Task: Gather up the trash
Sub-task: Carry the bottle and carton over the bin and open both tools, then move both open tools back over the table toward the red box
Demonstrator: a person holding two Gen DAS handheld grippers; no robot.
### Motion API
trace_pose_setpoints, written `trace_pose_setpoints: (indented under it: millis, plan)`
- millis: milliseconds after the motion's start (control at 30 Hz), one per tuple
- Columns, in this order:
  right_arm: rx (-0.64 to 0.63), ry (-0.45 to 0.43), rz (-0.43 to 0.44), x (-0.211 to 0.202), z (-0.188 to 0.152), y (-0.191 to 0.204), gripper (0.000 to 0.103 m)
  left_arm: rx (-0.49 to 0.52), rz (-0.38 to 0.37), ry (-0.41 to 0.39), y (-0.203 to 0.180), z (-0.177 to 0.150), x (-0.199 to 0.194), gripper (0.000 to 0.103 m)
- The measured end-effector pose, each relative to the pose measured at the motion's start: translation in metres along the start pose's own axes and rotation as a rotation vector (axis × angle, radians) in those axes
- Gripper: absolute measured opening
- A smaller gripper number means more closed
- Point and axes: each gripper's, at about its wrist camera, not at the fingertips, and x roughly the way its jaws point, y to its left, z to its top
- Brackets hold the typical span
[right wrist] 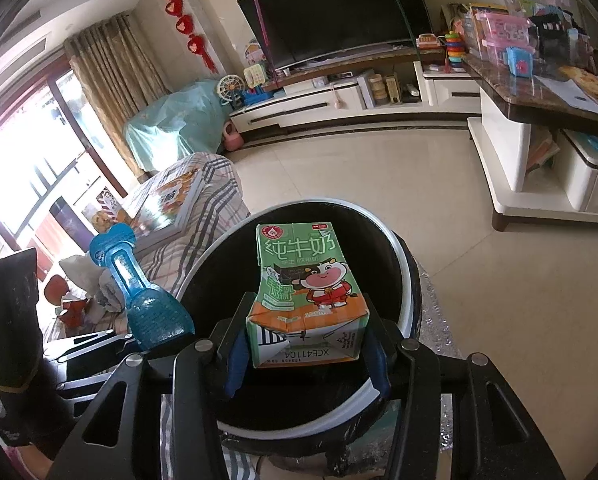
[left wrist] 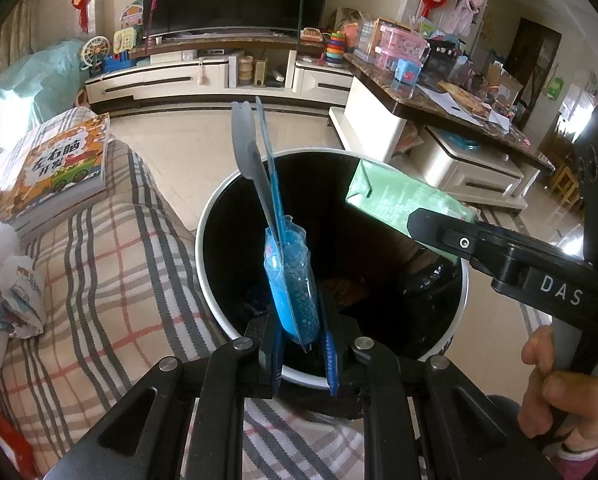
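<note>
Both loads hang over the bin (left wrist: 219, 216); the left hand-held gripper (left wrist: 301, 350), clamped on the blue packet (left wrist: 293, 280), and the right hand-held gripper (right wrist: 305, 364), clamped on the milk carton (right wrist: 303, 296), should part well inside the rim.

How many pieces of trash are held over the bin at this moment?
2. The blue plastic package is in the left gripper, and the green milk carton is in the right gripper, both above the open bin. Anything already inside is too dark to count.
</note>
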Motion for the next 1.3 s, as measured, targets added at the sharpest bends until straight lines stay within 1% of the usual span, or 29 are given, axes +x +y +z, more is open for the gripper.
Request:
trace_pose_setpoints:
  millis: [33, 100, 133, 167, 200, 300, 367, 433, 533, 900, 1133, 1300]
  plan:
    - [0.003, -0.001, 0.001, 0.0, 0.001, 0.0, 0.052, -0.003, 0.003, -0.002, 0.001, 0.0, 0.0, 0.021]
    - [0.017, -0.005, -0.001, -0.001, 0.002, -0.003, 0.052, -0.003, 0.012, -0.01, 0.0, -0.001, -0.002, 0.037]
    - [0.02, -0.009, -0.002, -0.002, 0.002, -0.003, 0.052, -0.003, 0.019, -0.019, 0.0, -0.002, -0.005, 0.041]
    - [0.022, -0.017, -0.003, -0.004, 0.001, -0.003, 0.052, -0.004, 0.022, -0.026, 0.0, -0.003, -0.006, 0.047]
    - [0.025, -0.024, -0.005, -0.007, 0.001, -0.003, 0.053, -0.005, 0.022, -0.031, -0.001, -0.004, -0.008, 0.05]
    - [0.035, -0.041, -0.001, -0.014, -0.001, -0.003, 0.061, -0.011, 0.027, -0.046, -0.001, -0.012, -0.016, 0.05]
    - [0.041, -0.052, 0.006, -0.019, -0.004, -0.002, 0.067, -0.021, 0.032, -0.058, 0.004, -0.021, -0.024, 0.054]
    - [0.045, -0.063, 0.012, -0.024, -0.006, 0.0, 0.079, -0.033, 0.041, -0.07, 0.005, -0.03, -0.031, 0.056]
    - [0.051, -0.069, 0.025, -0.029, -0.013, 0.007, 0.089, -0.071, 0.053, -0.083, 0.015, -0.049, -0.046, 0.059]
    - [0.025, -0.037, 0.091, -0.033, -0.044, 0.05, 0.093, -0.206, 0.108, -0.098, 0.053, -0.107, -0.094, 0.06]
    - [-0.035, -0.001, 0.135, -0.025, -0.06, 0.088, 0.094, -0.296, 0.17, -0.125, 0.075, -0.143, -0.13, 0.061]
    - [-0.08, 0.021, 0.169, -0.017, -0.071, 0.115, 0.094, -0.376, 0.207, -0.144, 0.1, -0.163, -0.154, 0.061]
